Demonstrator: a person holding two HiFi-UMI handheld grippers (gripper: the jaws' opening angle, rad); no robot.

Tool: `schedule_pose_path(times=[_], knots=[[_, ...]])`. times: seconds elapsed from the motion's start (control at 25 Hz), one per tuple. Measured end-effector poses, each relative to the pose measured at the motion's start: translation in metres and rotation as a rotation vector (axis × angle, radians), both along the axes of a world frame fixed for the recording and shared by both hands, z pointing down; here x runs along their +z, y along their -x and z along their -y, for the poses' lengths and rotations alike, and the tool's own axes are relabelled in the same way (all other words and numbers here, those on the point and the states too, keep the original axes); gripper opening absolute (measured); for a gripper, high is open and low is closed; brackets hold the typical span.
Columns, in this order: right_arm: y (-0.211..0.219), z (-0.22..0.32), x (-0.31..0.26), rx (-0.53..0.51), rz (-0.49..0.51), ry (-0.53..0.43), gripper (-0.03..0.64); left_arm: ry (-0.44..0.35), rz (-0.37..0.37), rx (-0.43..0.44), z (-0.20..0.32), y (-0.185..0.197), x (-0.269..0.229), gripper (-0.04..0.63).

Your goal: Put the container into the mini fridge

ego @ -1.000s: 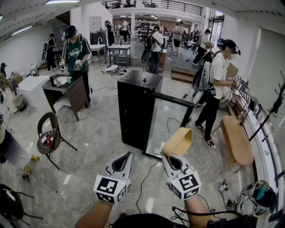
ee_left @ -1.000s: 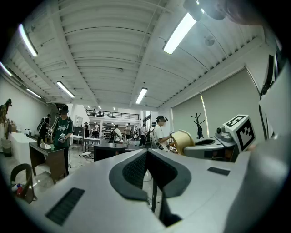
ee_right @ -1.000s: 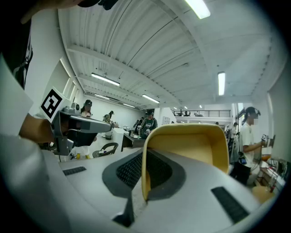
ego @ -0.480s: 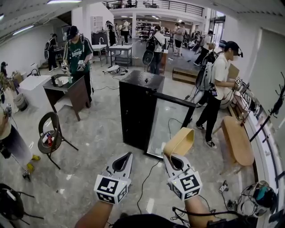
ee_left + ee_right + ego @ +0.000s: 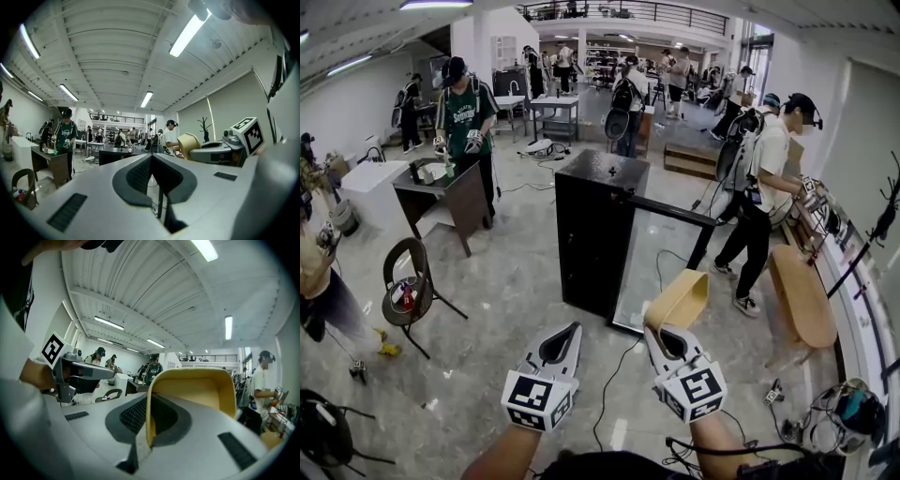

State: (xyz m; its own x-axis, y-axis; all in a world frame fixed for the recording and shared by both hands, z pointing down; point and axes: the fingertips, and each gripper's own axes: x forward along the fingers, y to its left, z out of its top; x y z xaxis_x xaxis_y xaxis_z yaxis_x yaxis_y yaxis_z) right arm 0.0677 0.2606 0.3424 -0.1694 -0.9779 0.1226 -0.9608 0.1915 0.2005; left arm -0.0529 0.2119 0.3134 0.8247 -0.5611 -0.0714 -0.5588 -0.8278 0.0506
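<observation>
The black mini fridge [image 5: 595, 225] stands on the floor ahead of me, its glass door [image 5: 659, 272] swung open toward the right. My right gripper [image 5: 658, 338] is shut on the rim of a tan, open container [image 5: 677, 300], held up in the air short of the door; in the right gripper view the container's wall [image 5: 192, 392] is pinched between the jaws. My left gripper [image 5: 561, 345] hovers beside it at the same height, shut and holding nothing [image 5: 151, 174].
A round chair [image 5: 411, 291] stands at the left, a dark desk [image 5: 442, 197] behind it. A wooden bench [image 5: 797, 295] runs along the right wall. Several people stand around the room; one is close by the fridge's right [image 5: 764, 202]. Cables [image 5: 614, 384] trail on the floor.
Both grippers keep their hold and place. The view has drifted slightly; the person at the right has stepped a little further right and the one at the left edge has moved.
</observation>
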Motion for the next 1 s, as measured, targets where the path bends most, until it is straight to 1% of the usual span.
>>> schedule_pose_path(times=[0.4, 0.76, 1.0], knots=[[0.028, 0.014, -0.001, 0.016, 0.0, 0.007, 0.017, -0.01, -0.005, -0.002, 0.017, 0.034, -0.002, 0.009], [0.064, 0.019, 0.003, 0.034, 0.006, 0.004, 0.017, 0.018, -0.026, 0.019, 0.027, 0.069, 0.004, 0.009], [0.075, 0.026, 0.015, 0.029, 0.0, 0.023, 0.017, 0.031, -0.036, 0.024, 0.034, 0.078, 0.01, 0.009]])
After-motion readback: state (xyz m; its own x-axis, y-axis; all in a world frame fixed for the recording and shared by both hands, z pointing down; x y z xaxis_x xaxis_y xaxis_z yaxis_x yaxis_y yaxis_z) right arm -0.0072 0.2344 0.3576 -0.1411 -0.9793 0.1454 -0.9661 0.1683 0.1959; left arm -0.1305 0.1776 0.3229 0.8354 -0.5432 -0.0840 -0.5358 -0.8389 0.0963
